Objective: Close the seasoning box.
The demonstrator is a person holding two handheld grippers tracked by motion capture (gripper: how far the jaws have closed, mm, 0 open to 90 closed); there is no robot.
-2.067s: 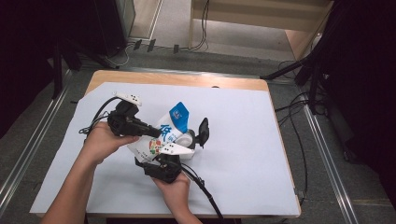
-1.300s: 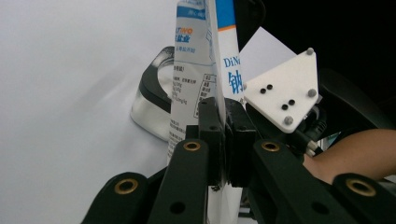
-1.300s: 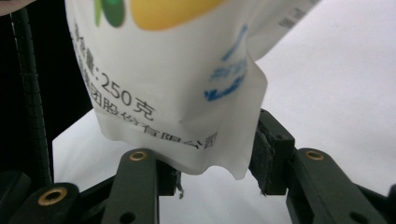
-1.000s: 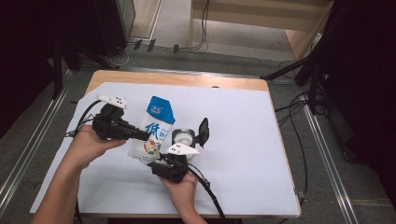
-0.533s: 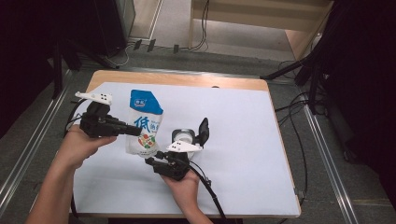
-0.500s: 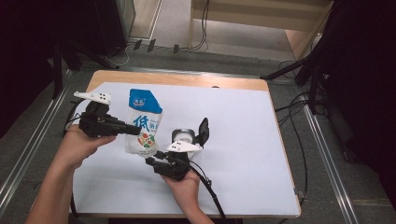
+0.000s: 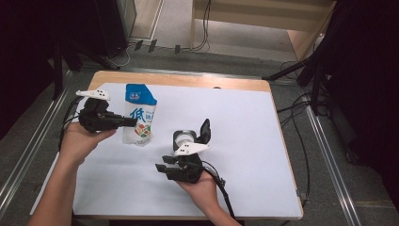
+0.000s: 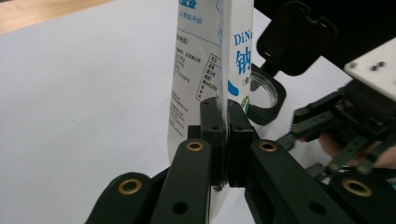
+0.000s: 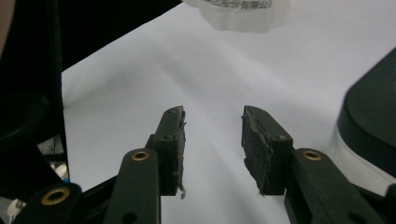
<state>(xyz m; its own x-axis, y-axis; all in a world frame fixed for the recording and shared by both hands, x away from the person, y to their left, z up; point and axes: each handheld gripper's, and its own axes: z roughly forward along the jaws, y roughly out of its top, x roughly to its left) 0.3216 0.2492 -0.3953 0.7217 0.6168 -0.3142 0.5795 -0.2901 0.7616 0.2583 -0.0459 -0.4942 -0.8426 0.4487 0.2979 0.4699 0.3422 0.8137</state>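
Observation:
A white and blue pouch (image 7: 139,115) stands upright at the left of the white sheet. My left gripper (image 7: 133,122) is shut on its side edge; in the left gripper view the jaws pinch the pouch (image 8: 205,56) flat. Whether its base touches the sheet I cannot tell. A small clear jar (image 7: 185,138) with a black flip lid (image 7: 205,129) hinged open sits at mid-table, also seen as the jar (image 8: 264,93) past the pouch. My right gripper (image 7: 163,165) hovers just in front of the jar, open, nothing between its jaws (image 9: 212,140). The jar (image 9: 369,126) lies to its right.
A white sheet (image 7: 244,117) covers the wooden table (image 7: 188,81). Cables trail from both grippers off the left edge and the front edge. Metal rails run along both sides of the table, with dark equipment beyond.
The left gripper has carried the pouch from over the jar to the left and turned it upright. The right gripper has drawn back a little toward the front.

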